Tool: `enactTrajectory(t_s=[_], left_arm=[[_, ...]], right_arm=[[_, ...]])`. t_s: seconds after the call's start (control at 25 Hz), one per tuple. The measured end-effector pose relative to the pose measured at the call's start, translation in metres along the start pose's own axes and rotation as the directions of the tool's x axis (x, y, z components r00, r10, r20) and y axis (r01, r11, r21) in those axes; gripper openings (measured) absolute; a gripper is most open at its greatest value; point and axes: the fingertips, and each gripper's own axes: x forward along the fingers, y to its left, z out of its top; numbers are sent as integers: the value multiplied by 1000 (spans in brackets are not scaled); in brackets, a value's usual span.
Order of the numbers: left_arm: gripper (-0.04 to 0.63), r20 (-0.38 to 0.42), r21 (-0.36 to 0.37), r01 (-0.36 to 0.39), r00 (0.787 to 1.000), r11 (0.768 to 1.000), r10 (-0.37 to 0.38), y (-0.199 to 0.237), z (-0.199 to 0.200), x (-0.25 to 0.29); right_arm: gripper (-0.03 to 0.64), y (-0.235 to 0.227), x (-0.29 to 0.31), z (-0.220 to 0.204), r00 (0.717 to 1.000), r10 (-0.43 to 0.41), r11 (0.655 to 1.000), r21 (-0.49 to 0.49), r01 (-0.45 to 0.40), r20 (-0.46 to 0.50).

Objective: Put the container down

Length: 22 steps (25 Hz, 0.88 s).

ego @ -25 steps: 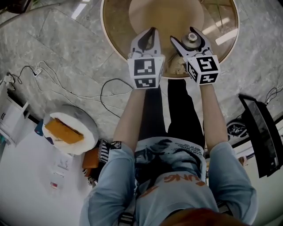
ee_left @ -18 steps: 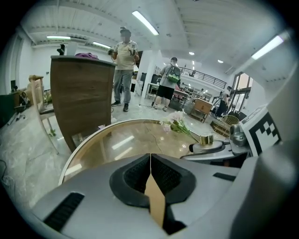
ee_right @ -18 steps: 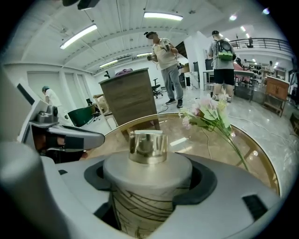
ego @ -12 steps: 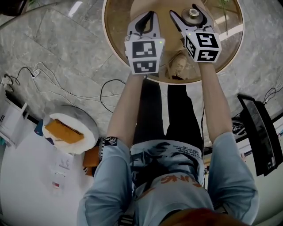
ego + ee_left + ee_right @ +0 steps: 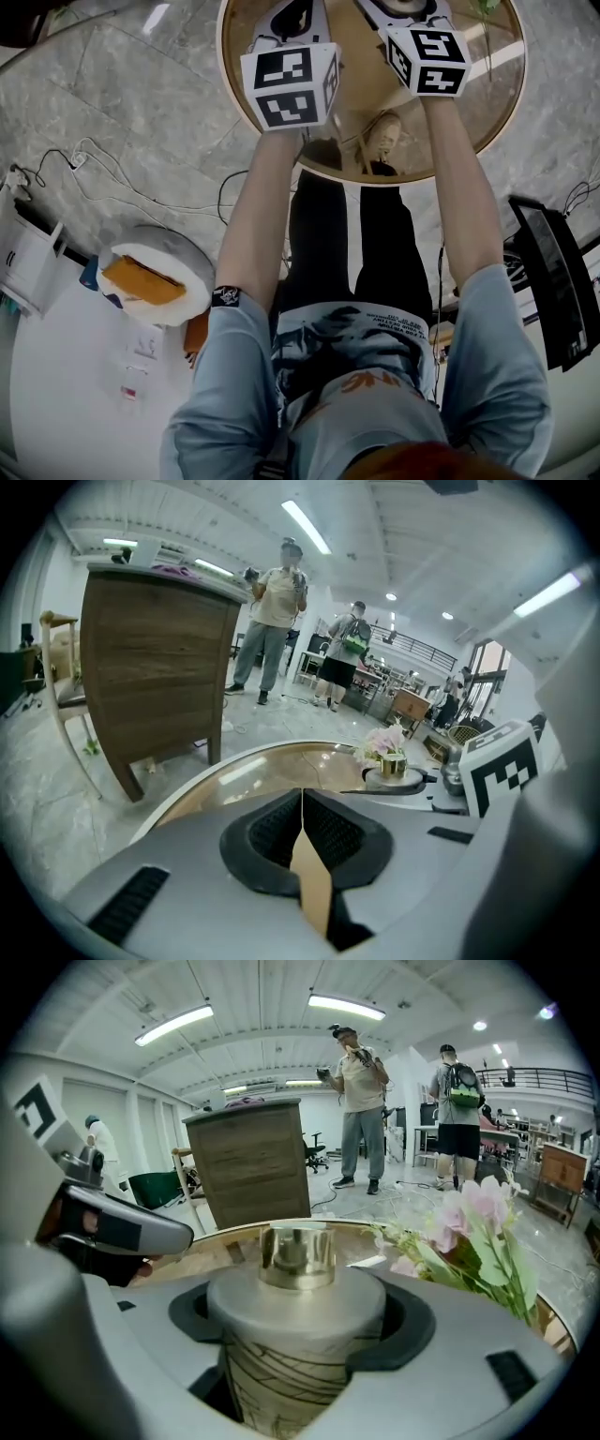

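Note:
The container is a cream jar with a crackle-lined body, a flat lid and a gold knob. My right gripper is shut on its body just under the lid, above the round amber glass table. In the head view the jar is mostly cut off at the top edge, beyond the right gripper's marker cube. My left gripper is shut with nothing between its fingers and hovers over the table to the jar's left. From the left gripper view the jar's lid shows to the right.
Pink flowers stand on the table close to the jar's right. A wooden cabinet and standing people are beyond the table. On the floor lie cables, a white round stool and a black screen.
Both grippers have moved forward, farther over the table, toward the top of the head view. The right one carried the jar along; the left stayed shut.

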Motion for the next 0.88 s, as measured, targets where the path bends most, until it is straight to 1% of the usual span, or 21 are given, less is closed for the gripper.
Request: enactTrajectory(t_s=[0.12, 0.28, 0.48, 0.64, 0.88], left_arm=[[32, 10, 12, -3, 1000, 1000, 2, 5, 8, 6], [32, 14, -9, -22, 1000, 1000, 22, 12, 8, 8], [32, -4, -16, -17, 1000, 1000, 17, 11, 2, 4], [32, -11, -16, -16, 1000, 1000, 16, 8, -3, 3], [32, -15, -12, -14, 1000, 1000, 14, 3, -10, -5]], right_arm=[[359, 0, 10, 10, 1000, 12, 1000, -16, -12, 20], [360, 2, 15, 12, 999, 34, 999, -39, -32, 33], [365, 8, 10, 1, 998, 26, 992, -121, -32, -49], [371, 6, 1, -9, 998, 16, 993, -118, -24, -65], [368, 10, -8, -26, 993, -2, 979, -205, -22, -117]])
